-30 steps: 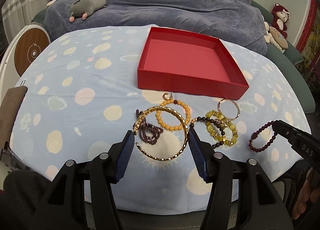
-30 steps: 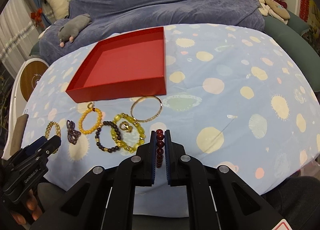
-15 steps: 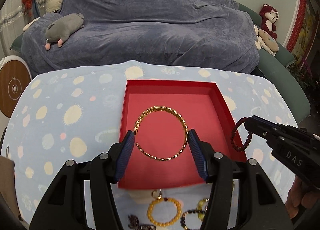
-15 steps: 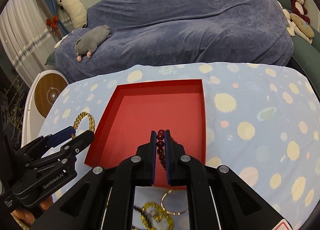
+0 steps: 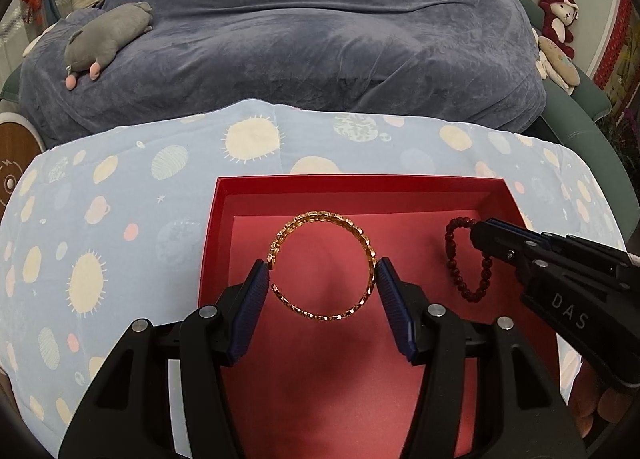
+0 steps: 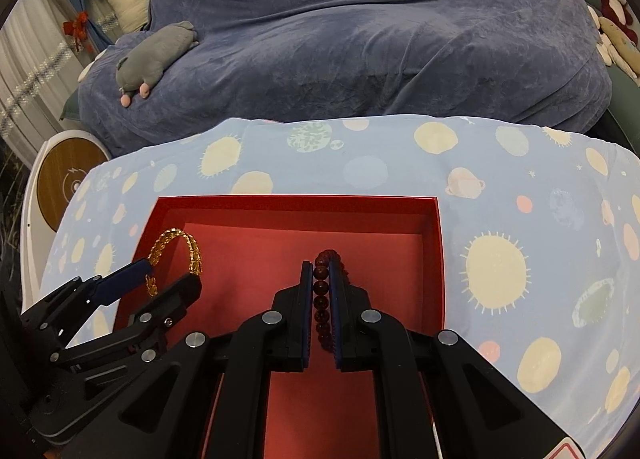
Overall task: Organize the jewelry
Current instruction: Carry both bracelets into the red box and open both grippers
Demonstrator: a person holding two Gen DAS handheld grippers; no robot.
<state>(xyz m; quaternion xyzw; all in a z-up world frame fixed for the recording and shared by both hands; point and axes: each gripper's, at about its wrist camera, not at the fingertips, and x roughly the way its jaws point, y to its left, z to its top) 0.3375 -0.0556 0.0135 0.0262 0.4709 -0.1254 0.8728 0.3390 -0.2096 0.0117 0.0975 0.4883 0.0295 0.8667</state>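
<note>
Now hovering over the red box (image 5: 496,195), both grippers carrying jewelry, with nothing said yet of release. Far left: lying on the blue-covered couch (image 5: 320,39), a grey plush toy (image 5: 106,33), well apart from the work. Spreading under everything, a spotted cloth (image 5: 80,219) covering the counter.

Holding the gold bangle (image 5: 324,265) across its width, left gripper (image 5: 320,283) spread about halfway with the pads pressing on the hoop's two sides, above the left half of the box floor. Judging the bangle stiff, light and springy, open at a gap near the left pad, so likely slipping or twisting if squeezed unevenly; gripping on opposite sides as here looking sound.

Pinching the dark red bead bracelet (image 6: 322,291), right gripper (image 6: 320,271) nearly pressed together on a run of beads, the loop dangling over the right half of the box. Judging the strand limp and swinging, the beads round and slick.

Standing in the way: only the box walls and the two grippers close beside each other.
</note>
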